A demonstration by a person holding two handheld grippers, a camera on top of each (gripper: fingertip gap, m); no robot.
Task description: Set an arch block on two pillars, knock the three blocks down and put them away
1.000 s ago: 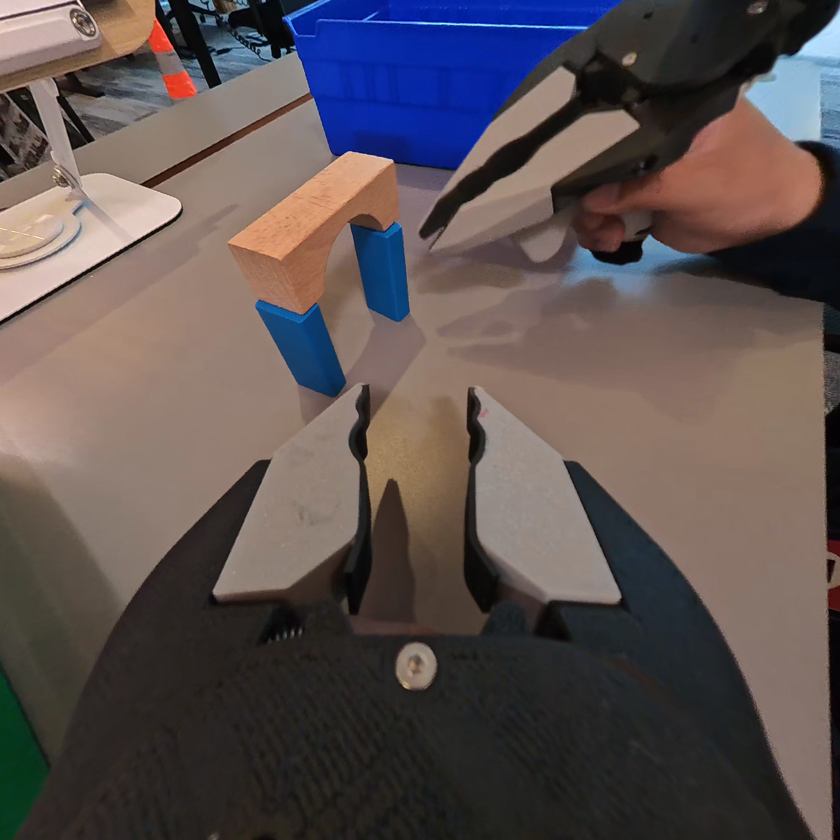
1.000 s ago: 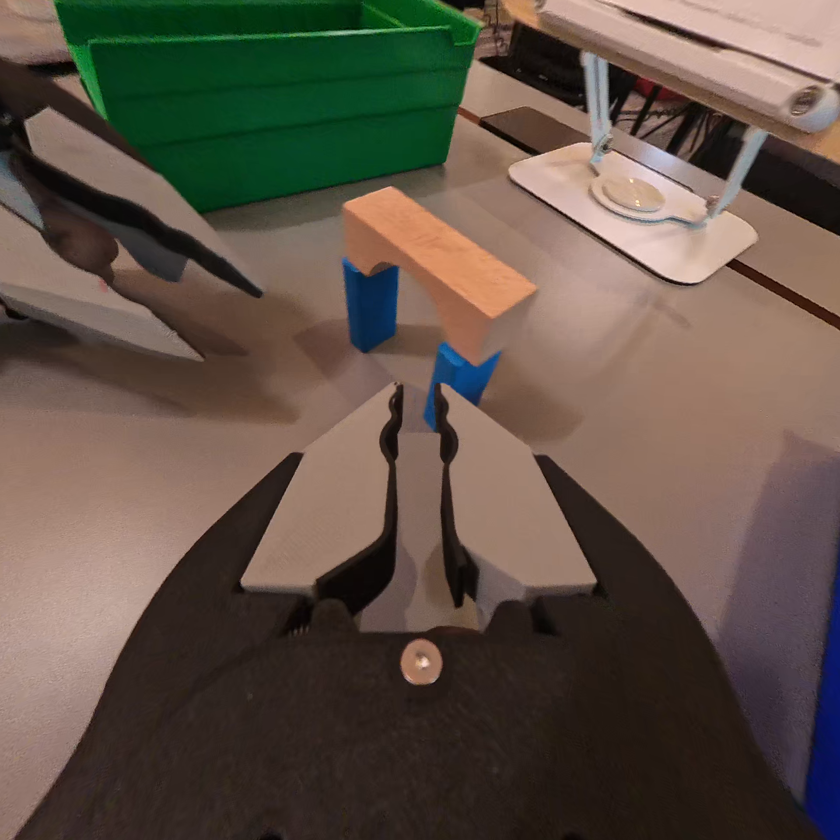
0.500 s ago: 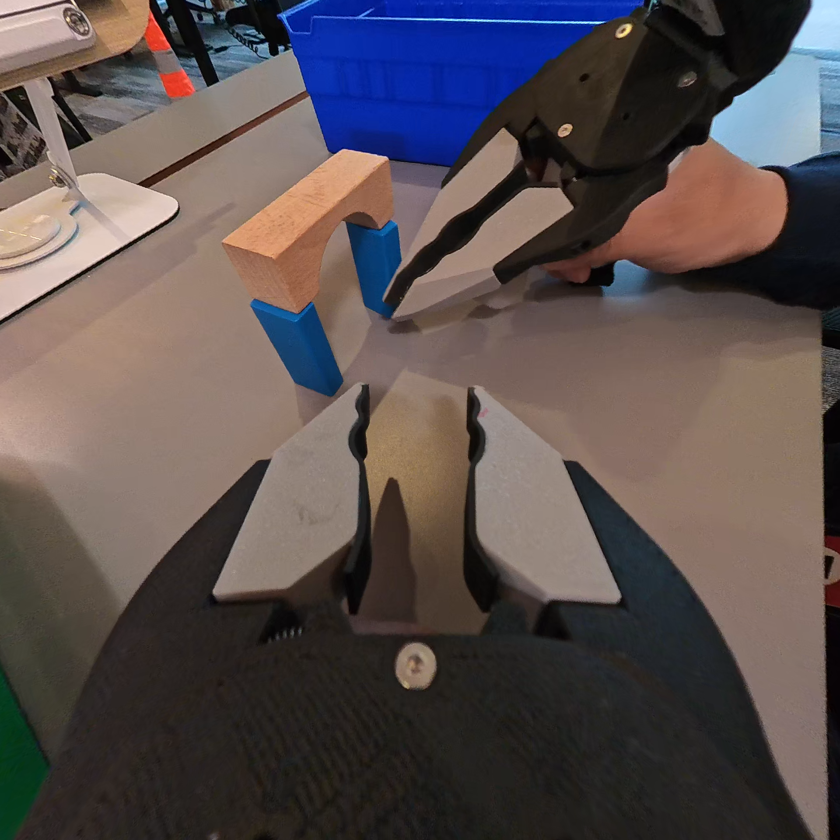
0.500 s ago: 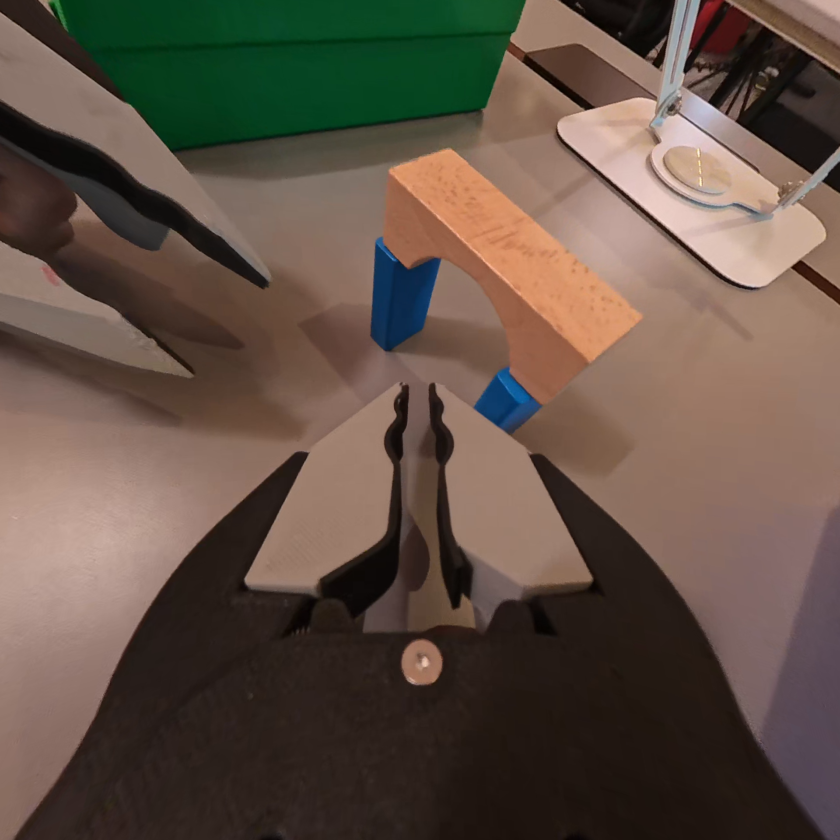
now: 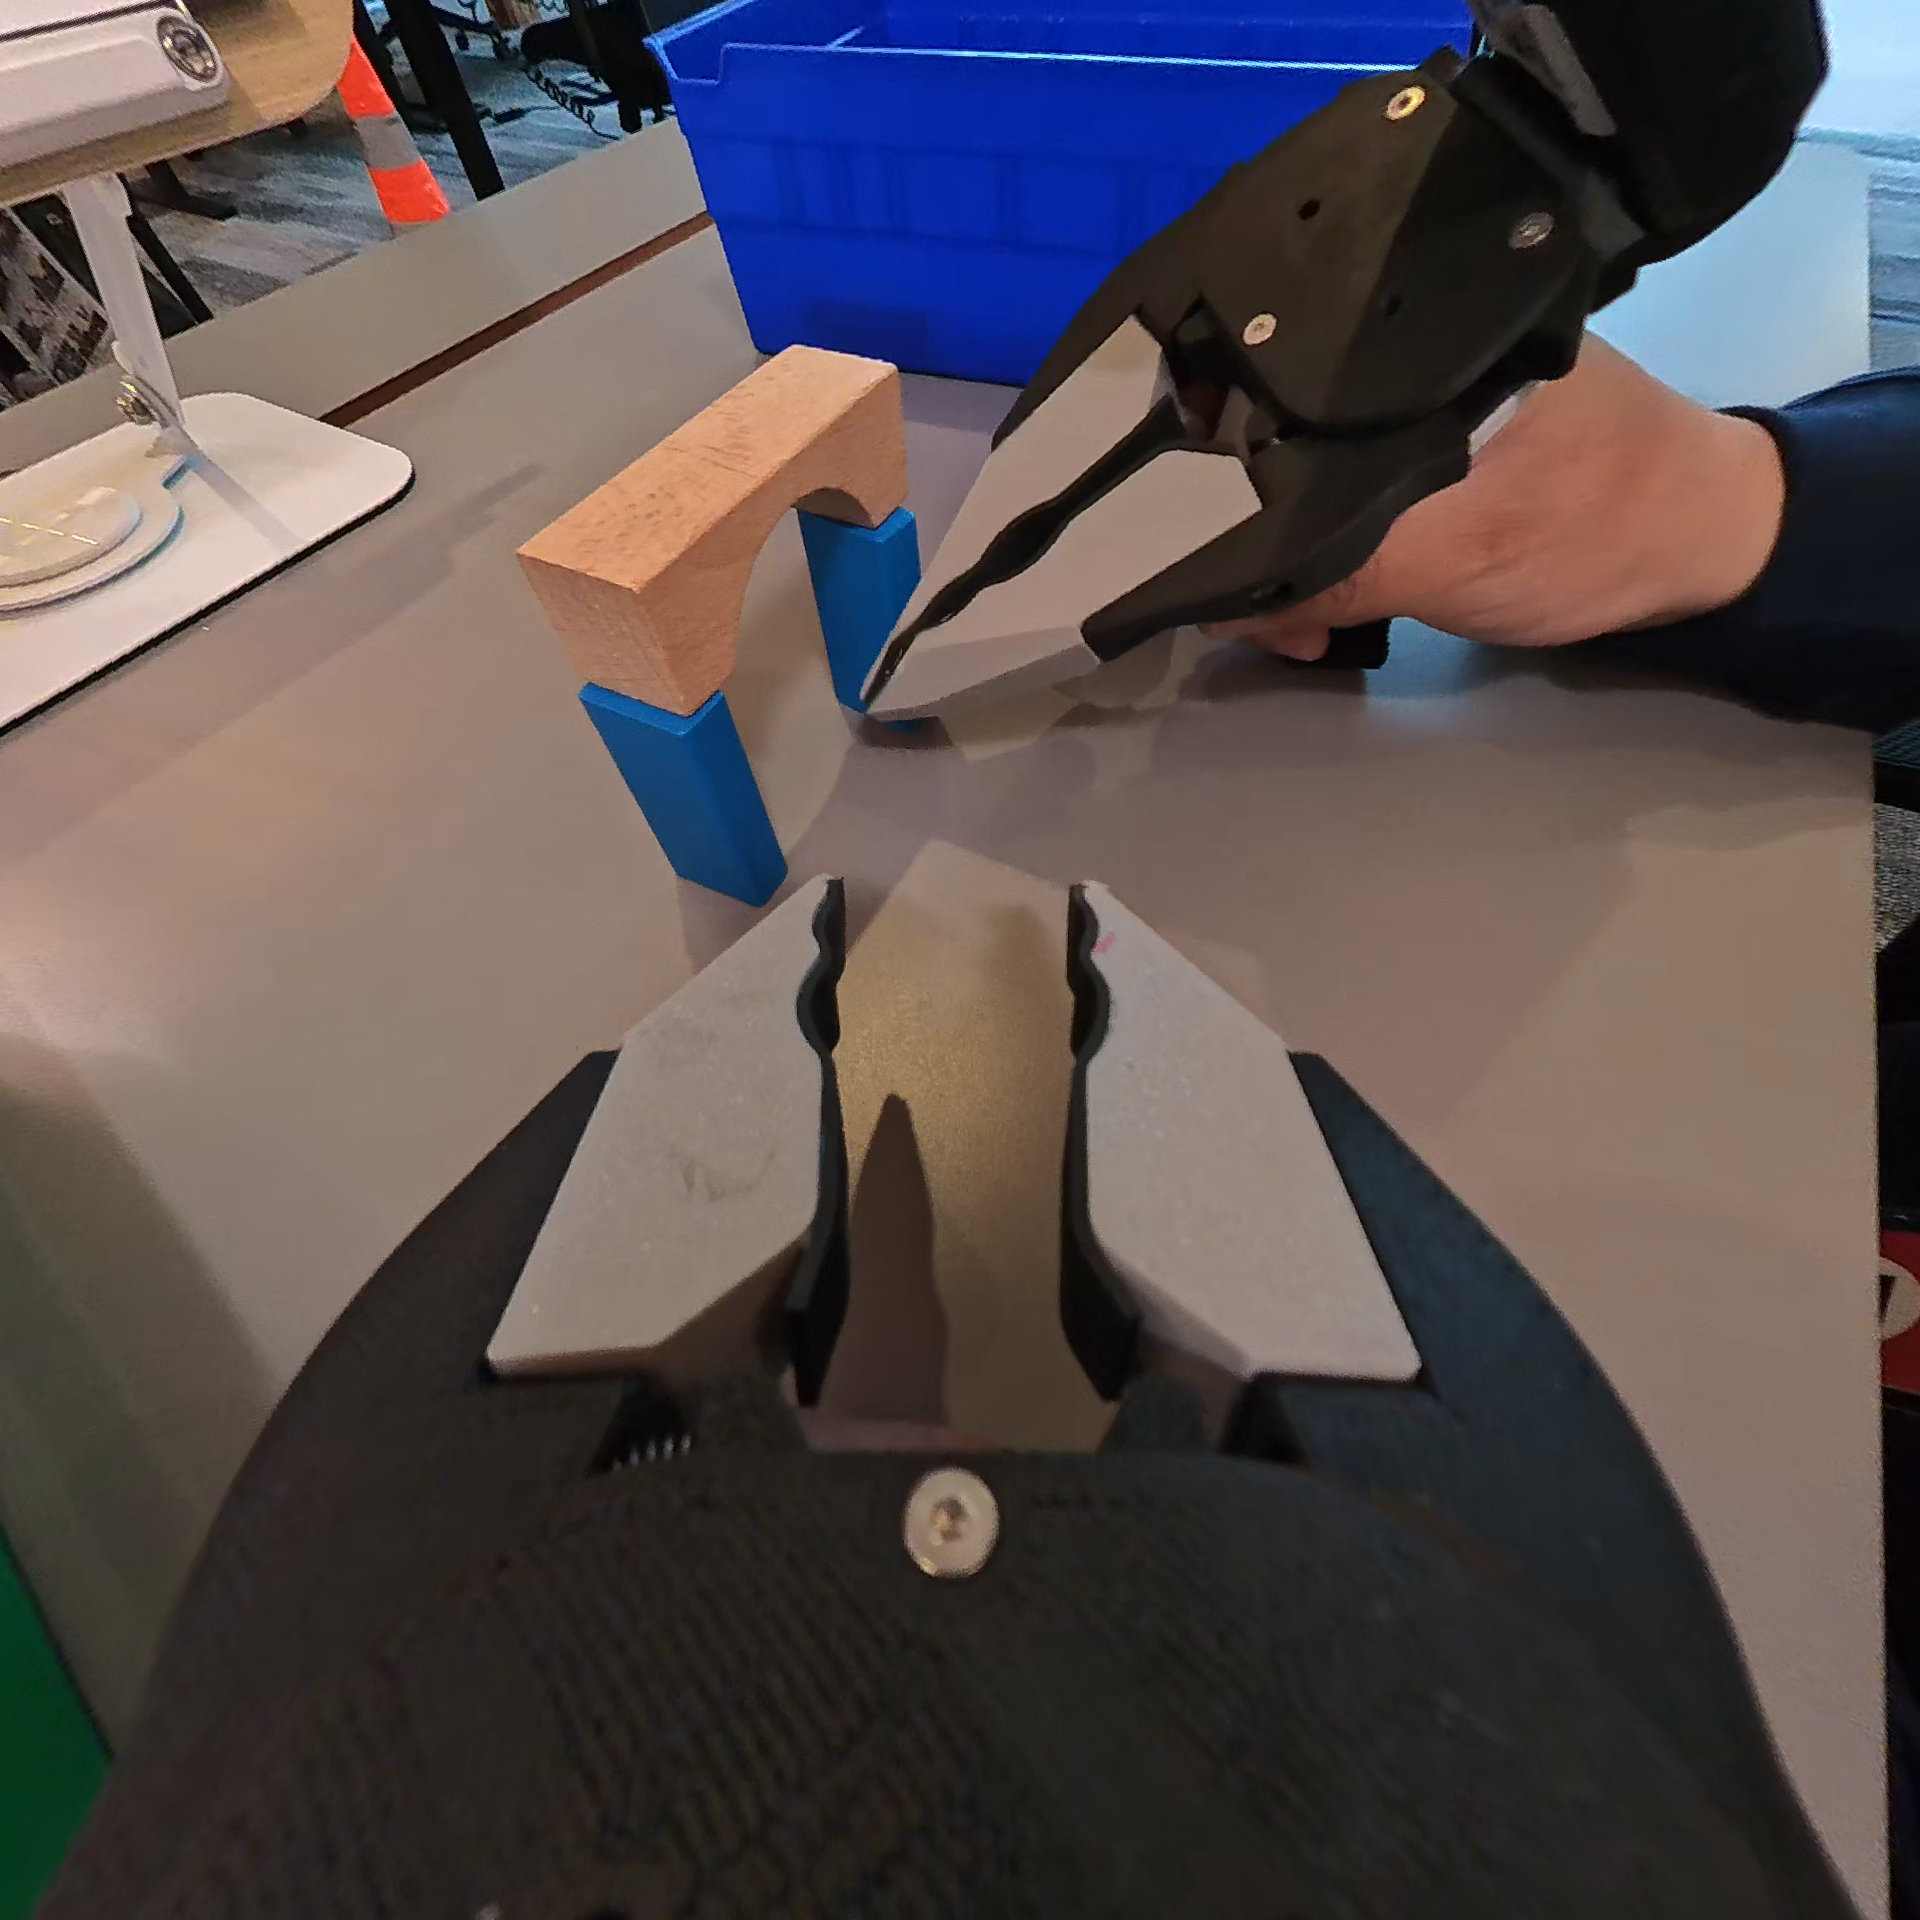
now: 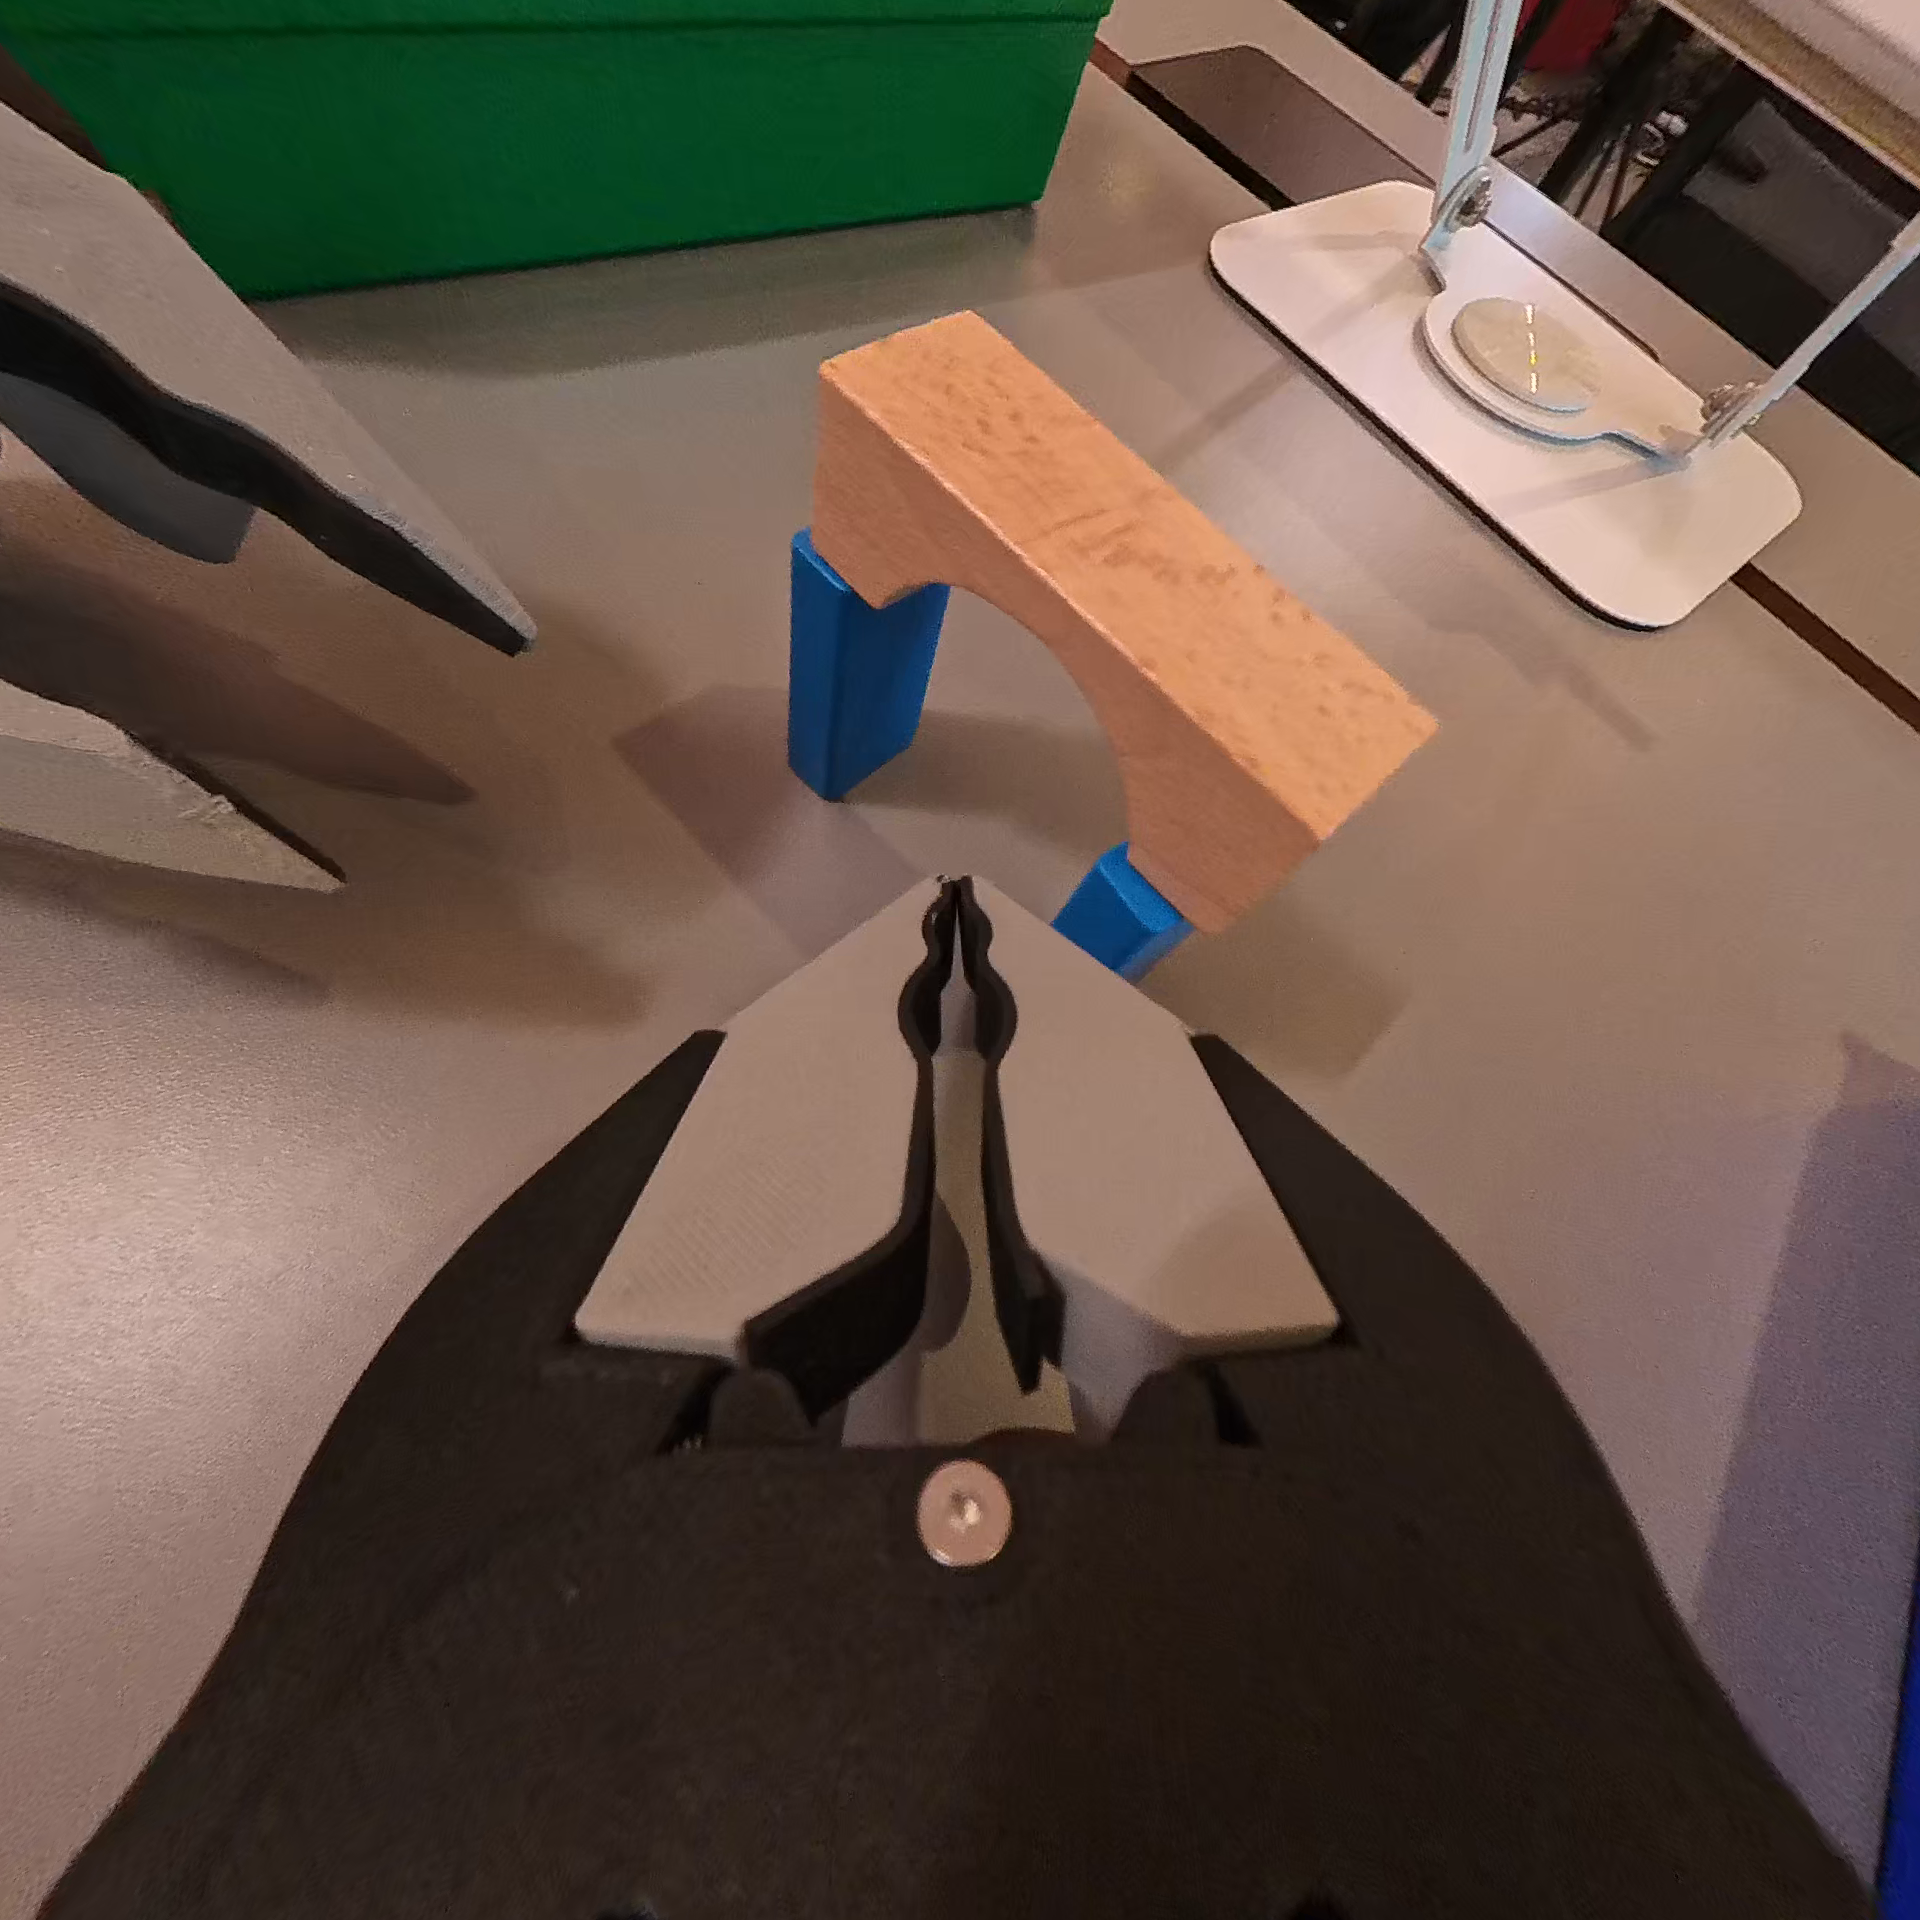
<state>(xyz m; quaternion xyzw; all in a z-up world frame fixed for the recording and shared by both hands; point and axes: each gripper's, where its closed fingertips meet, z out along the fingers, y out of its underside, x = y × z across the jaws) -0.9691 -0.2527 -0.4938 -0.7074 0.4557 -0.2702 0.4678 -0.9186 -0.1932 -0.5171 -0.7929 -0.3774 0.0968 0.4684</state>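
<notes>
Arch block (image 5: pixel 717 520) sits on both blue pillars (image 5: pixel 681 795) mid desk (image 5: pixel 1351 883). Right gripper (image 6: pixel 954 883) has dropped in beside the near pillar w/ fingers now clenched on nothing, prob the knockdown poke. Left gripper (image 5: pixel 951 899) hangs back, fingers released.

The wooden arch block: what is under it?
Under the wooden arch block stand two blue pillars, one under each end; the nearer pillar is mostly hidden by the arch. Bare grey table shows through the opening.
</notes>
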